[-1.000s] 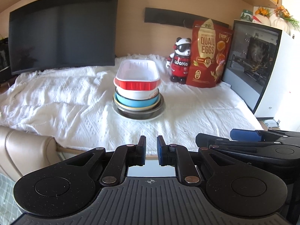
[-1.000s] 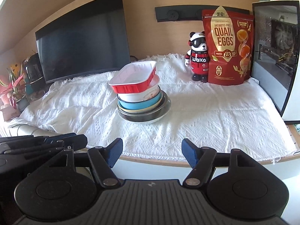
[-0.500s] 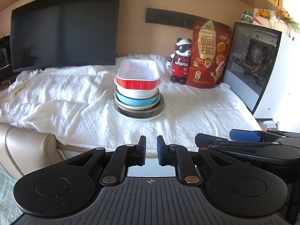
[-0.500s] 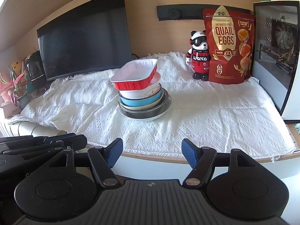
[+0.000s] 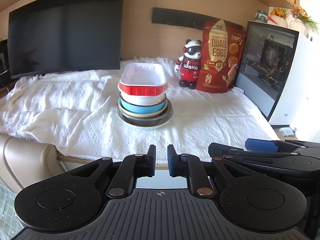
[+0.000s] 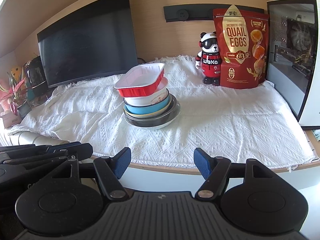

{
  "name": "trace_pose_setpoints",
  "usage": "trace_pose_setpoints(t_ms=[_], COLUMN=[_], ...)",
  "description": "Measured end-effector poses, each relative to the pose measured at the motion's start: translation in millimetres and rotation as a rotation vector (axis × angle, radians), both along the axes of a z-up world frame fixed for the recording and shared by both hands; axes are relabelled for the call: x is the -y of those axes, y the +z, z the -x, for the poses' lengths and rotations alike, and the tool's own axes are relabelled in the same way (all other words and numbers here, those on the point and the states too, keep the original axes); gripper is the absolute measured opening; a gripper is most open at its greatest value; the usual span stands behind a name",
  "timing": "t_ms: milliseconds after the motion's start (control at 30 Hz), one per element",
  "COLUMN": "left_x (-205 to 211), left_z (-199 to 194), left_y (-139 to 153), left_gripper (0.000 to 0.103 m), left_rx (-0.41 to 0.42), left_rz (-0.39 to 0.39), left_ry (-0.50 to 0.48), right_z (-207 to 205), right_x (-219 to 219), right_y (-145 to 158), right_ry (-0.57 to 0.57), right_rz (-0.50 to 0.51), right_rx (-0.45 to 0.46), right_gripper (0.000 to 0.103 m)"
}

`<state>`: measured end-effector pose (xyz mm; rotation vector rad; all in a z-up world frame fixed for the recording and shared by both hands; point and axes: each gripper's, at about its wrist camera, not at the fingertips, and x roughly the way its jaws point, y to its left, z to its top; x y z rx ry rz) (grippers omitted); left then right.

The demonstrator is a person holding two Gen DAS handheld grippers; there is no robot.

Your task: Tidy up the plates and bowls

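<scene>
A stack of dishes stands mid-table on the white cloth: a red rectangular tray [image 5: 143, 82] [image 6: 140, 81] on top, a white bowl [image 5: 143, 99] [image 6: 149, 99], a blue bowl [image 5: 142, 108] [image 6: 147, 109], then a dark metal plate [image 5: 146, 120] [image 6: 154, 121] at the bottom. The tray sits tilted in the right wrist view. My left gripper [image 5: 161, 160] is nearly shut and empty, off the table's front edge. My right gripper [image 6: 162, 163] is open and empty, also in front of the edge. Each gripper shows at the other view's side.
A black monitor [image 5: 64, 40] stands at the back left. A panda figurine [image 5: 190, 66] and a red quail eggs bag [image 5: 221, 58] stand at the back right. A white PC case [image 5: 276, 70] bounds the right side. A beige chair [image 5: 22, 156] sits front left.
Both grippers have drawn back slightly from the table; the stack looks a little smaller. The jaws and the dishes have not changed.
</scene>
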<state>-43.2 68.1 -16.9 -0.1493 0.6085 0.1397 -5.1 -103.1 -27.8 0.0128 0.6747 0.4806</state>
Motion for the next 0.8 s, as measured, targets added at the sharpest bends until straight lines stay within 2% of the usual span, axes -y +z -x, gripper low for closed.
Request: trace_pose_setpoints(t_ms=[800], left_x=[-7.0], left_z=[-2.4], left_y=[-5.0], left_gripper=[0.015], left_rx=[-0.014], left_rz=[0.012], left_ry=[0.005], right_z=[-1.1], right_x=[-1.1], right_y=[-1.1], right_ry=[-0.011], right_rz=[-0.002], right_rx=[-0.005], right_gripper=[0.070])
